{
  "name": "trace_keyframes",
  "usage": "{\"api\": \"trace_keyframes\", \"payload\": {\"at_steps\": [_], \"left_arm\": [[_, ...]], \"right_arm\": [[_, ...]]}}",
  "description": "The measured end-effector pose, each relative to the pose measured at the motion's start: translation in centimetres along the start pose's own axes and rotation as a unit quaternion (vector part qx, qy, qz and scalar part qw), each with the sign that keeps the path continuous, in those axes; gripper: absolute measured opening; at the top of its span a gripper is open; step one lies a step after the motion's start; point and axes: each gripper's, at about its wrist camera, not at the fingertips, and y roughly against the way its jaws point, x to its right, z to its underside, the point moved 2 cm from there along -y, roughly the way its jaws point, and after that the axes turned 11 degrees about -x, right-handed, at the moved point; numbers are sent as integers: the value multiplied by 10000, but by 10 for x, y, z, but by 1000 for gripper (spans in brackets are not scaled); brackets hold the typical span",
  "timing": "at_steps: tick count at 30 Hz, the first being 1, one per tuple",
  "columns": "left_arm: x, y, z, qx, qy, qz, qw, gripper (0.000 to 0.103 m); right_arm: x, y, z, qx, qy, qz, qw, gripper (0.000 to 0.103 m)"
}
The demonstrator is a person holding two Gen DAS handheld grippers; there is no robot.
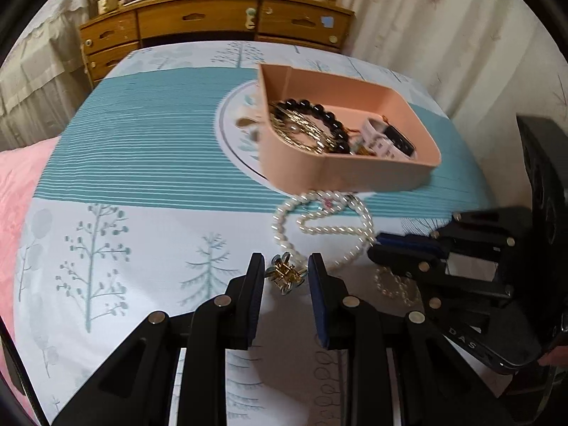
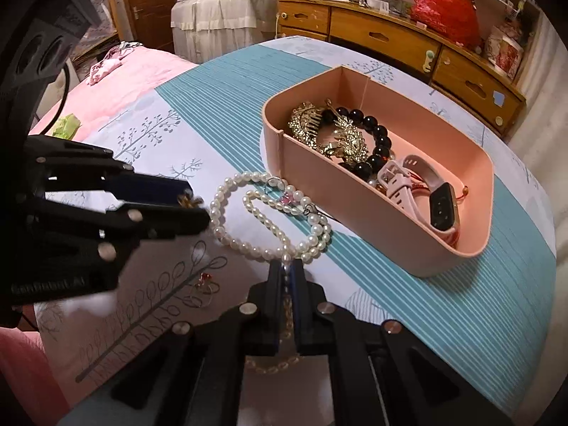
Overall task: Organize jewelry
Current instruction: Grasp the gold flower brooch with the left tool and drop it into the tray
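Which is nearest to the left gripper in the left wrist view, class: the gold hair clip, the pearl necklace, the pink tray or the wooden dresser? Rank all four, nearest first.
1. Gold hair clip: between the left gripper fingers.
2. Pearl necklace: just beyond, on the bedspread.
3. Pink tray: past the necklace, right of centre.
4. Wooden dresser: far end, beyond the bed.
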Motion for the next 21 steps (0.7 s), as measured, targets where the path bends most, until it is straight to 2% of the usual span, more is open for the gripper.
{"api": "trace_keyframes", "payload": {"at_steps": [5, 10, 15, 18, 21], "left_arm": [[-14, 13, -4, 249, 246, -175, 9992, 23], [-27, 24, -11, 420, 553, -253, 9973, 23], [-38, 28, -24, 272, 705, -305, 9967, 23], [-39, 33, -32, 317, 746, -304, 9962, 23], [-39, 39, -41, 295, 703, -351, 9965, 23]], "right_arm": [[3, 2, 4, -131, -268, -269, 9992, 5], [5, 16, 7, -109, -487, -760, 9959, 5], [3, 46, 1, 198, -505, -1065, 9928, 5], [8, 68, -5, 439, -543, -1241, 9898, 5], [13, 91, -11, 682, -536, -1284, 9879, 5]]}}
